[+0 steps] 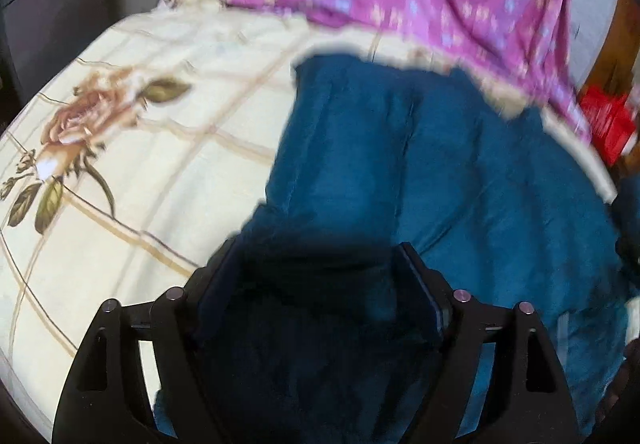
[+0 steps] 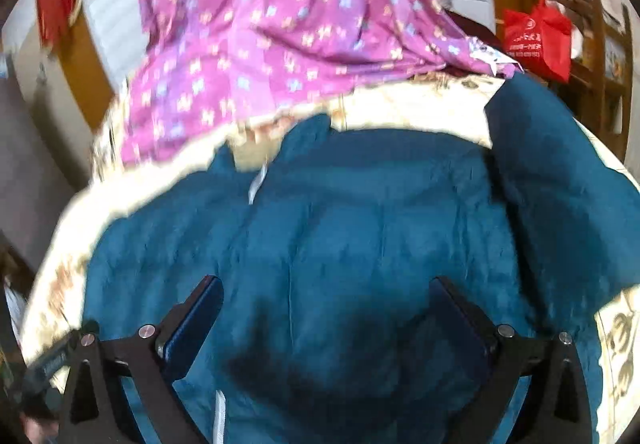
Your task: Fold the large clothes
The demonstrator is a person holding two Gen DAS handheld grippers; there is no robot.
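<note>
Blue jacket (image 2: 360,211), flat on bed (image 1: 160,147); long axis runs ahead; left gripper (image 1: 316,264) and right gripper (image 2: 326,296) both spread apart above it, clamping nothing.

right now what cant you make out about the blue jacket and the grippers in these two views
- Left wrist view: the blue jacket between the left gripper fingers lies in deep shadow, so contact is unclear.
- Right wrist view: motion blur smears the jacket's seams and zipper; the right gripper stands open above it.
- Both views: the jacket's near hem is cut off by the bottom edge.
- Print on the red bag is too small to read.
</note>
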